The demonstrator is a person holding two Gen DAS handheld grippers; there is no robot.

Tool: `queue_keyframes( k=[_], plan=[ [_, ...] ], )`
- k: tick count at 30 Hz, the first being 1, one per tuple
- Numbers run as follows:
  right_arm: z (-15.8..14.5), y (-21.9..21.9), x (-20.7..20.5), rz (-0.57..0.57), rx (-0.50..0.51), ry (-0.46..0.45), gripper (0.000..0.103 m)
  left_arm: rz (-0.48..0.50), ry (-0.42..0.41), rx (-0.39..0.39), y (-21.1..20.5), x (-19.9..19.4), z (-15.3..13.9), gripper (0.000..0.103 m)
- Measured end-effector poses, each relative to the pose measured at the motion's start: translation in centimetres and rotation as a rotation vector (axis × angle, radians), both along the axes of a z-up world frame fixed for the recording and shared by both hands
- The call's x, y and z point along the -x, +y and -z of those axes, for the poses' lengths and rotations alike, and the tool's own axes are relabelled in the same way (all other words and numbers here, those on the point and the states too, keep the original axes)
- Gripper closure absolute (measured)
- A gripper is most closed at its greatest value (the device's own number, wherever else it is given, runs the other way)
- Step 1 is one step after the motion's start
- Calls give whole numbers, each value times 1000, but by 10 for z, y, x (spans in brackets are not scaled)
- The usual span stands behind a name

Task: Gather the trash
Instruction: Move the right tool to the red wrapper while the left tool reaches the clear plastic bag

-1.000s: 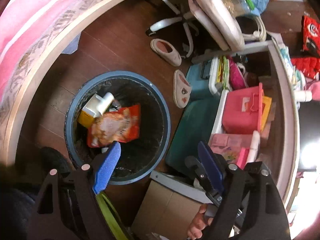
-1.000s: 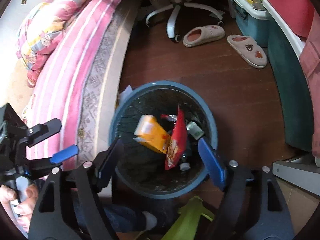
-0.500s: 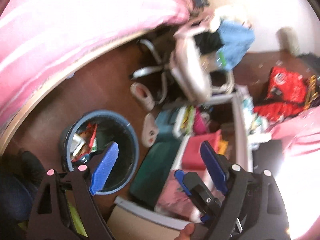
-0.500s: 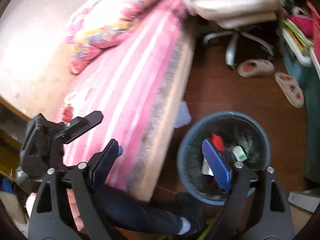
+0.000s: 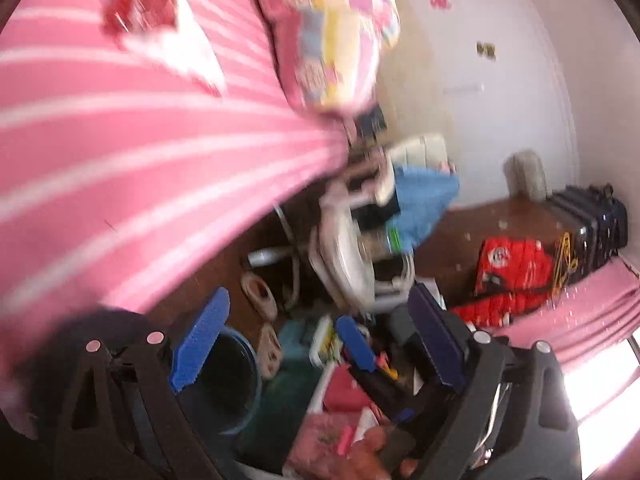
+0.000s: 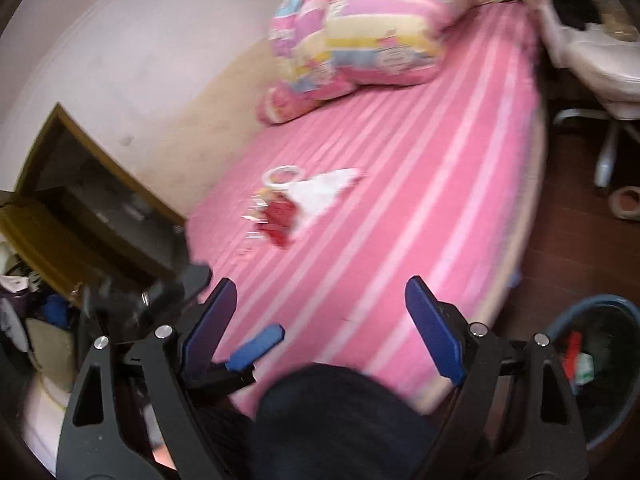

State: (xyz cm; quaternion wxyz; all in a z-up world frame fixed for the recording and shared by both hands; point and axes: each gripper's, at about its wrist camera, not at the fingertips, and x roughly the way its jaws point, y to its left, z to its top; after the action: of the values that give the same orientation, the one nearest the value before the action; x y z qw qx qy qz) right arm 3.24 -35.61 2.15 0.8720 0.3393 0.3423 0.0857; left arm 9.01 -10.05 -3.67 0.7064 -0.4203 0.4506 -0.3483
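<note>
Both views are blurred by motion. On the pink striped bed point(image 6: 420, 208) lie a red wrapper point(image 6: 277, 216), a white sheet of paper point(image 6: 322, 190) and a small round white lid point(image 6: 282, 174); the left wrist view shows the red wrapper point(image 5: 136, 4) at top left. The blue trash bin point(image 6: 600, 302) with litter inside stands on the floor beside the bed, and in the left wrist view the bin point(image 5: 250, 354) is low. My left gripper point(image 5: 316, 296) hangs in the air, its jaws opening with nothing between them. My right gripper point(image 6: 320, 282) is open and empty over the bed's near edge.
A rolled pink quilt point(image 6: 360, 36) lies at the bed's head. A white office chair point(image 5: 344, 256), slippers point(image 5: 260, 296), storage boxes, red bags point(image 5: 508, 280) and a dark suitcase point(image 5: 588, 228) crowd the floor. A wooden cabinet point(image 6: 80, 216) stands left of the bed. The person's dark-clad knee point(image 6: 340, 412) is below.
Both grippers have swung up and away from the bin, which now sits low in each view. The bed top and its litter have come into sight. Both stay empty.
</note>
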Motion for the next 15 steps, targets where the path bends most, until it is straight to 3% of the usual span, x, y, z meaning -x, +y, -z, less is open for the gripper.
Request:
queue_keyframes(
  k=[8,15],
  plan=[
    [29,75,-89,-124,-144,-25,18,-202,79,-12,112,-34,43,15],
    [79,107,-165,-207,-202,-10,18,-272,83,-49,159,-91,67,15]
  ],
)
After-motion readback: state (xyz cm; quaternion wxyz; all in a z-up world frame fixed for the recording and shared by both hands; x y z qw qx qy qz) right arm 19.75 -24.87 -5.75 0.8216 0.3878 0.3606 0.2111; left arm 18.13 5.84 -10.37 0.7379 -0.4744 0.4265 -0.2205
